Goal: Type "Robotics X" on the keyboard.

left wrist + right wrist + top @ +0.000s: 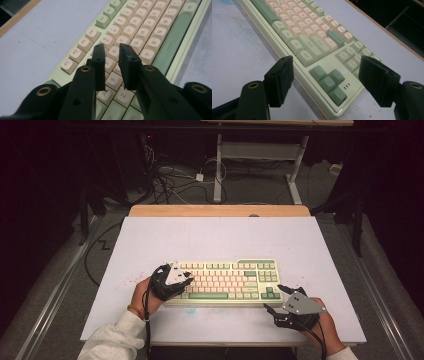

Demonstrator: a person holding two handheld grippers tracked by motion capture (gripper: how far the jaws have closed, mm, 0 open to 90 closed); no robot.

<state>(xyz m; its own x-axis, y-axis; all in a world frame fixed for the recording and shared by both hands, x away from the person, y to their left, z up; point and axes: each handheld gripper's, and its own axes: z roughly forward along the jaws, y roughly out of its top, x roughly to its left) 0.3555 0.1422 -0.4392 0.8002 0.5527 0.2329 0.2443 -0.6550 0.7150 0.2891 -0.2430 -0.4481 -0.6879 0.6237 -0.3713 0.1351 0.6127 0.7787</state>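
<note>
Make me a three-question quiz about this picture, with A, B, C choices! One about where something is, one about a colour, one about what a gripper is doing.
1. Where is the left gripper?
A. over the keyboard's left end
B. on the floor
C. at the table's far edge

2. What colour are the arrow keys?
A. red
B. green
C. black

3. How do the right gripper's jaws stand?
A. wide apart, holding nothing
C. clamped on a key
B. clamped on a cable

Answers:
1 A, its jaws hover above the letter keys there.
2 B, they match the green frame.
3 A, the right gripper view has only the keyboard's corner beyond the gap.
</note>
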